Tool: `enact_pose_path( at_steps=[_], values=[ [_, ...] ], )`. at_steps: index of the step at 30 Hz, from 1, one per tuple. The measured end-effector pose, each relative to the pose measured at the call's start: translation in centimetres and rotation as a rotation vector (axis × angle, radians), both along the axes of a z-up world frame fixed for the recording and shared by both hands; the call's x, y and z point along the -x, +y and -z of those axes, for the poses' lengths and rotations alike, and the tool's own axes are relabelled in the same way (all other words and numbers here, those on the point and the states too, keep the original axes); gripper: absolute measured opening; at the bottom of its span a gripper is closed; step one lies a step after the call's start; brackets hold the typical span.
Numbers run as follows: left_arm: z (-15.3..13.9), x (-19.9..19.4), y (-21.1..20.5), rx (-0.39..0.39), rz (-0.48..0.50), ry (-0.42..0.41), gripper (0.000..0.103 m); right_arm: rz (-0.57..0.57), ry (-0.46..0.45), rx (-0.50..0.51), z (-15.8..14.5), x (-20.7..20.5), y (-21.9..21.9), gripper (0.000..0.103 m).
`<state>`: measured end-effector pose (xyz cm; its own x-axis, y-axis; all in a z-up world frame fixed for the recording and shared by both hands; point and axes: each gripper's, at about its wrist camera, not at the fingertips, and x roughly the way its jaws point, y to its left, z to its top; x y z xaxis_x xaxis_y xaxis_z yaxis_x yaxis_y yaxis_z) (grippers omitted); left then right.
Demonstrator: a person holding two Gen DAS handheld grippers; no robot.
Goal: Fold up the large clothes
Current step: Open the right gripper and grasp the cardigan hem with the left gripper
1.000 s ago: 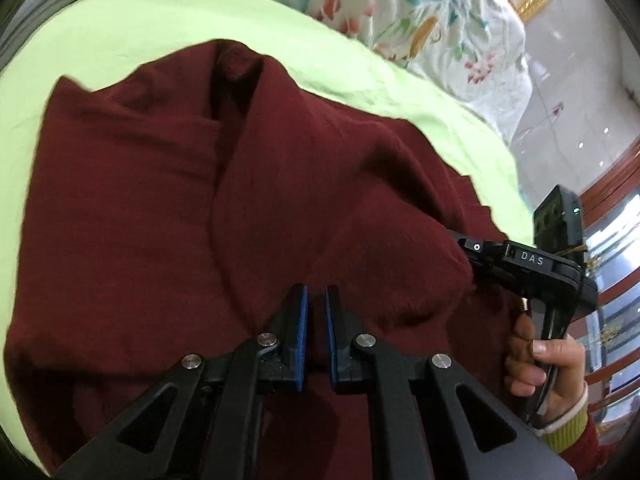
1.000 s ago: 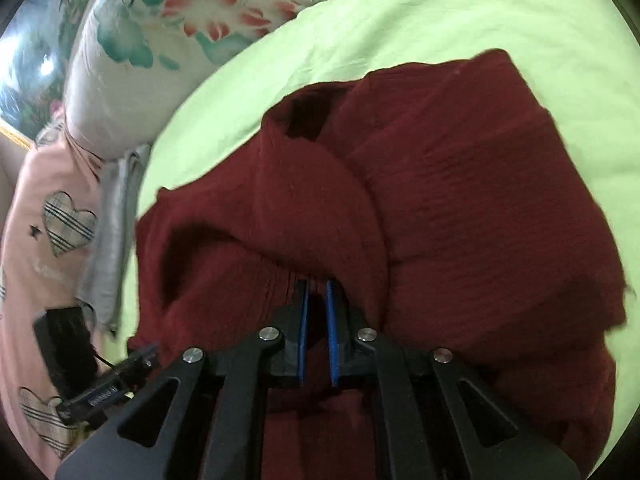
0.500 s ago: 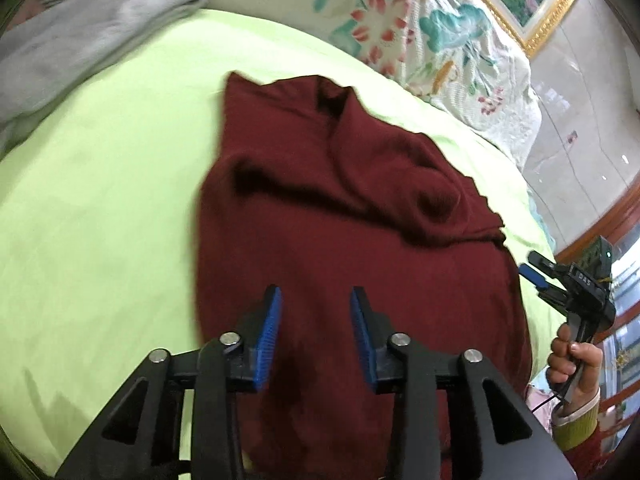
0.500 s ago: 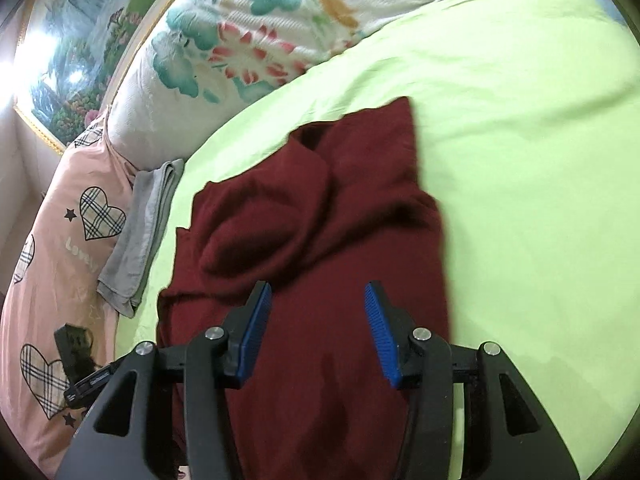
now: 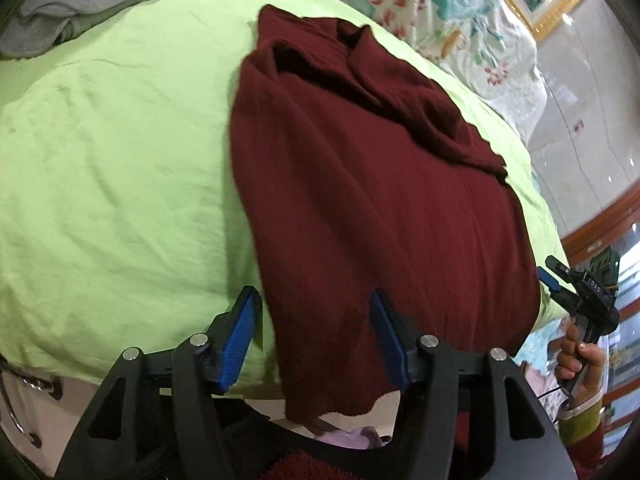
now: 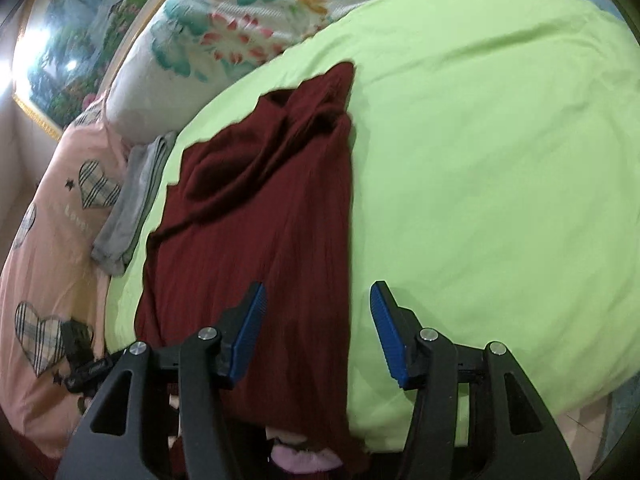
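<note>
- Lay lengthwise on the green bed [image 5: 120, 168], hem over the near edge: dark red sweater [image 5: 380, 208].
- Looked soft, floppy, fairly heavy; best pinched at hem corners.
- Were opening, gripping nothing: left gripper [image 5: 316, 334], right gripper [image 6: 316, 326].

- A bedroom in a home: a wide bed under a light green sheet [image 6: 500, 184] fills both views.
- At the head of that bed lies a white quilt with a flower print [image 6: 248, 12], and beside it pink bedding with checked hearts [image 6: 52, 240].
- A folded grey cloth [image 6: 132, 204] lies on the bed's edge by the pink bedding.
- Behind the bed's head hangs a gilt-framed landscape painting [image 6: 76, 52].
- Past the bed's far side, glossy floor tiles [image 5: 580, 120] and red-brown wooden furniture [image 5: 608, 220].
</note>
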<state>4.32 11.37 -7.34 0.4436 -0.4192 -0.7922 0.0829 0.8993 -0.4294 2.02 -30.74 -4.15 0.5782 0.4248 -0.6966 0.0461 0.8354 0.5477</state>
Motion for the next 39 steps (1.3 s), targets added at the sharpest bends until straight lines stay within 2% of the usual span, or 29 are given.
enact_pose_path(
  at_steps=[2, 3, 4, 7, 8, 9, 14, 17, 23, 27, 29, 30, 34, 39],
  values=[
    [0.1, 0.1, -0.6, -0.016, 0.022, -0.016, 0.038, -0.037, 0.005, 0.002, 0.4, 0.6, 0.5, 0.055],
    [0.3, 0.1, -0.6, -0.015, 0.029, -0.012, 0.019, -0.054, 0.003, 0.002, 0.6, 0.8, 0.8, 0.055],
    [0.5, 0.0, -0.6, -0.005, 0.033, -0.009, 0.013, -0.068, -0.002, -0.004, 0.7, 1.1, 1.2, 0.055],
    [0.6, 0.1, 0.0, 0.032, 0.026, -0.017, 0.007, -0.086, -0.003, -0.051, 1.2, 1.6, 1.4, 0.054],
    [0.4, 0.3, 0.0, 0.025, 0.024, -0.028, 0.007, -0.090, -0.005, -0.056, 1.3, 1.6, 1.5, 0.038],
    [0.1, 0.5, 0.1, 0.009, 0.019, -0.044, 0.006, -0.100, 0.005, -0.063, 1.5, 1.6, 1.4, 0.009],
    [-1.8, 1.4, 2.5, 0.004, -0.026, -0.104, 0.005, 0.004, -0.024, -0.169, 1.5, 2.7, -2.5, 0.007],
    [-1.3, 1.7, 4.2, 0.007, -0.053, -0.098, 0.004, 0.037, -0.009, -0.202, 2.4, 2.9, -3.9, 0.006],
    [0.9, 1.7, 4.5, 0.060, -0.045, -0.049, 0.006, -0.044, -0.008, -0.223, 3.2, 2.9, -2.5, 0.010],
    [1.3, 1.7, 4.3, 0.065, 0.004, -0.025, 0.016, -0.105, -0.021, -0.260, 3.5, 3.8, -3.0, 0.023],
    [1.4, 1.6, 4.2, 0.075, 0.032, -0.016, 0.021, -0.141, -0.037, -0.288, 3.7, 4.2, -2.9, 0.038],
    [1.4, 1.5, 4.1, 0.079, 0.048, -0.014, 0.024, -0.166, -0.045, -0.301, 3.9, 4.4, -2.7, 0.042],
    [1.3, 1.7, 2.8, 0.041, 0.147, -0.029, 0.024, -0.247, -0.045, -0.291, 4.2, 4.9, -1.6, 0.044],
    [1.3, 1.5, 2.3, 0.011, 0.217, -0.033, 0.023, -0.325, -0.010, -0.279, 5.0, 5.3, -0.6, 0.044]
  ],
)
